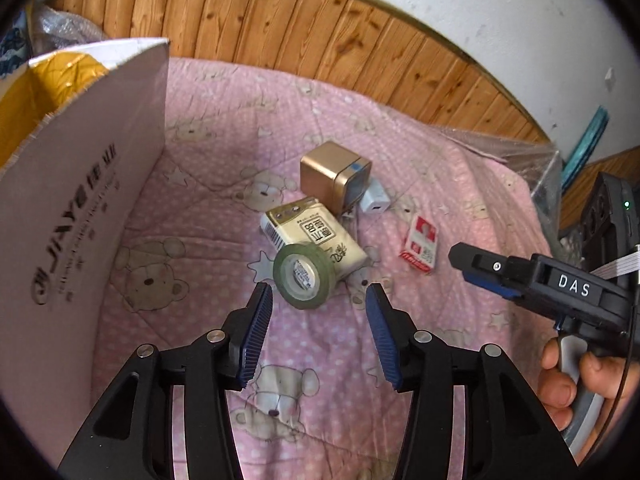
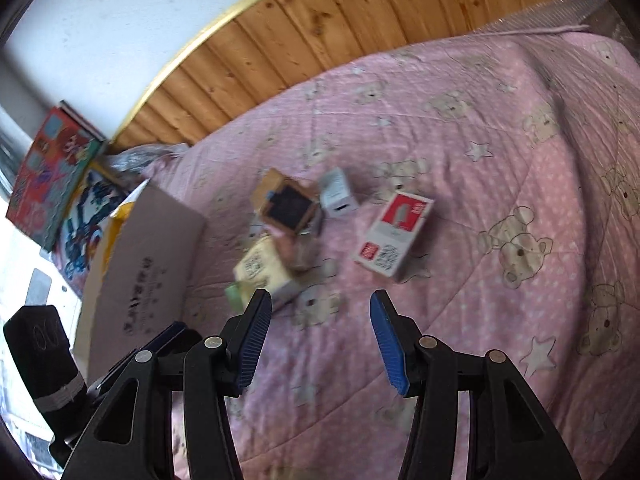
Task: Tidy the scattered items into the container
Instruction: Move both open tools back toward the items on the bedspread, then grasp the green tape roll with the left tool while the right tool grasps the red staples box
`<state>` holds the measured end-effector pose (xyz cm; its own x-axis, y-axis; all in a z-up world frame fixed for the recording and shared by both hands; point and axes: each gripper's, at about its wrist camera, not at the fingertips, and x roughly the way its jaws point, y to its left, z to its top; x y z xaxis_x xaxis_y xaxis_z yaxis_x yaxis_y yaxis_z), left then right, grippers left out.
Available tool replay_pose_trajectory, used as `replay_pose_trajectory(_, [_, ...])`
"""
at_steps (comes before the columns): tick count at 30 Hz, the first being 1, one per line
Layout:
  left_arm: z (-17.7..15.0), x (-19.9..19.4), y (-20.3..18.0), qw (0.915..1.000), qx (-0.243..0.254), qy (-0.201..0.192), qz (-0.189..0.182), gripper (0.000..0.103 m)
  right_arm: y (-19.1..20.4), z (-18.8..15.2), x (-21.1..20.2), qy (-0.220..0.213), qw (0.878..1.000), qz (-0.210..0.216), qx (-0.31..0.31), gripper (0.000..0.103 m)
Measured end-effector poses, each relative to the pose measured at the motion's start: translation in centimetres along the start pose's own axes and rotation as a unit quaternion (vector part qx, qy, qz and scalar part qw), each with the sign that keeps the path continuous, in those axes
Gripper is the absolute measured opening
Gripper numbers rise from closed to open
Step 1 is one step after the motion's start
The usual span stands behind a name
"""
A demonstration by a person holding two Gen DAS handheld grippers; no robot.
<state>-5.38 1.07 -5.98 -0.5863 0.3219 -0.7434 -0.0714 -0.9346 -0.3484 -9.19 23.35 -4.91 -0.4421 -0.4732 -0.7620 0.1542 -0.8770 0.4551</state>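
A: Surface?
B: Pink quilt (image 1: 200,232) printed with bears, stars and white dots, lightly creased.
A: Behind it?
B: Knotty wood panelling (image 1: 320,36) topped by a gold trim strip (image 2: 192,52); white wall (image 2: 120,20) above.
A: Light?
B: Daylight, soft. Colourful boxes (image 2: 52,168) lean at the wall.

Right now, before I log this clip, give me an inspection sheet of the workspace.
Surface: pink bear-print quilt on a bed.
Job's things: green tape roll leaning on tissue pack; gold tin; white charger; red-and-white box; cardboard box at left, open.
Clutter: books and plastic wrap beyond the box, bubble wrap at right.
Grippers: left gripper open, empty, near the tape roll; right gripper open, empty.
Cables: flat ribbon cable on the right gripper.
Surroundings: wood-panelled wall, white above.
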Motion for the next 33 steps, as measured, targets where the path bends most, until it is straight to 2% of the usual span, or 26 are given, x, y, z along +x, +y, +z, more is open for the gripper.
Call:
replay_pose_trajectory(4, [0.3, 2.0, -0.1, 0.9999, -0.011, 0.006, 0.005, 0.052, -1.4, 1.6, 1.6, -0.003, 1.0, -0.025, 0.011, 0.054])
replay_pose_trajectory(10, [0.7, 4.9, 0.8, 0.998, -0.044, 0.024, 0.038, 0.052, -2.8, 3.3, 4.5, 0.008, 0.997, -0.069, 0.015, 0.058])
replay_pose_trajectory(13, [0.8, 5.2, 1.7, 0.9976, -0.064, 0.018, 0.015, 0.05, -3.1, 3.9, 6.8, 0.023, 0.996, -0.087, 0.007, 0.058])
replay_pose_trajectory(17, [0.9, 4.8, 2.4, 0.9975, -0.07, 0.007, -0.006, 0.039, -2.3, 4.1, 7.9, 0.009, 0.992, -0.116, -0.046, 0.051])
replay_pose_trajectory(20, [0.9, 4.1, 2.3, 0.9982, -0.059, -0.008, -0.01, 0.016, -2.8, 4.2, 7.8, 0.002, 0.993, -0.111, -0.048, 0.044])
replay_pose_trajectory(22, [1.0, 4.1, 2.3, 0.9984, -0.057, -0.005, -0.001, 0.014, -3.1, 4.3, 7.7, 0.0, 0.994, -0.105, -0.041, 0.042])
replay_pose_trajectory(23, [1.0, 4.2, 2.5, 0.9981, -0.062, -0.002, 0.005, 0.014, -3.1, 4.2, 7.6, -0.001, 0.994, -0.104, -0.038, 0.042])
replay_pose_trajectory(25, [1.0, 4.3, 3.2, 0.9967, -0.08, -0.003, 0.012, 0.023, -3.1, 4.0, 7.5, -0.002, 0.994, -0.102, -0.033, 0.041])
replay_pose_trajectory(26, [1.1, 4.5, 3.5, 0.9959, -0.089, 0.0, 0.018, 0.031, -3.0, 3.8, 7.4, -0.002, 0.994, -0.101, -0.032, 0.041])
replay_pose_trajectory(27, [1.1, 4.7, 4.0, 0.9942, -0.104, 0.004, 0.029, 0.05, -2.9, 3.6, 7.4, -0.002, 0.994, -0.101, -0.031, 0.041])
replay_pose_trajectory(29, [1.2, 4.8, 4.6, 0.9929, -0.117, 0.0, 0.022, 0.05, -2.8, 3.2, 7.3, -0.003, 0.994, -0.102, -0.032, 0.041])
replay_pose_trajectory(30, [1.4, 5.0, 4.6, 0.9935, -0.112, 0.0, 0.023, 0.047, -2.6, 3.2, 7.4, -0.005, 0.994, -0.104, -0.035, 0.041])
replay_pose_trajectory(31, [1.6, 5.1, 4.4, 0.9944, -0.102, -0.003, 0.028, 0.039, -2.6, 3.2, 7.5, -0.005, 0.994, -0.105, -0.037, 0.042])
replay_pose_trajectory(32, [1.7, 5.1, 4.3, 0.9952, -0.093, -0.008, 0.031, 0.03, -2.6, 3.2, 7.5, -0.006, 0.994, -0.105, -0.039, 0.042])
replay_pose_trajectory(33, [1.8, 5.3, 4.3, 0.9953, -0.089, -0.005, 0.037, 0.016, -2.5, 3.2, 7.5, -0.007, 0.994, -0.105, -0.043, 0.042])
